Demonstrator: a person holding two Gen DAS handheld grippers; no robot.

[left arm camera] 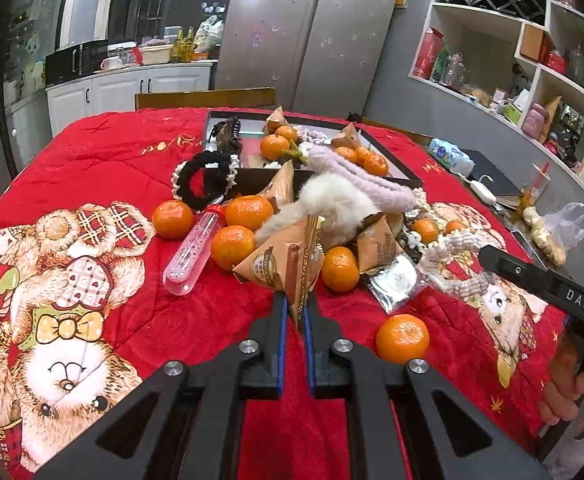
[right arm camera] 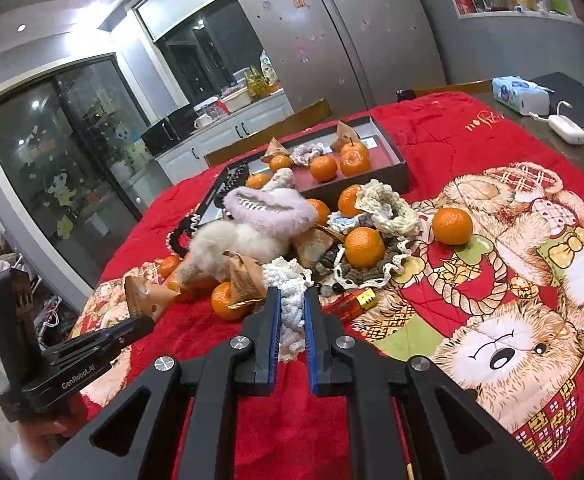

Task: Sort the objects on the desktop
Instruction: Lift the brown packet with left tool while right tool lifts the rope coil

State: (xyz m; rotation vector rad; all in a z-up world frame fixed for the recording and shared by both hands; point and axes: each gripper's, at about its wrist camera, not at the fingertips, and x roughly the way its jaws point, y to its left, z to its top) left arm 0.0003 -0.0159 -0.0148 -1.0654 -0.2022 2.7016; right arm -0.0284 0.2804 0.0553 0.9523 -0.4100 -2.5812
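With a tan snack packet point(left arm camera: 292, 268) pinched in the left hand-held gripper point(left arm camera: 295, 304) and a white knitted scrunchie point(right arm camera: 292, 304) in the right hand-held gripper point(right arm camera: 292, 312), both just above the cluttered surface point(left arm camera: 104, 160), each should be lifted clear and carried to the black tray point(right arm camera: 392, 160).

Partly hidden or cut off: brown snack packet point(left arm camera: 288, 268), lower tip between the closed left hand-held gripper point(left arm camera: 295, 300) pads; person's hand point(left arm camera: 572, 392), cropped by the right edge; packet print and shelf point(left arm camera: 532, 92) contents, too small to tell.

tan triangular snack packet point(left arm camera: 288, 268) pinched upright, white knitted scrunchie point(right arm camera: 292, 312) clamped, tangerines point(left arm camera: 248, 212) scattered
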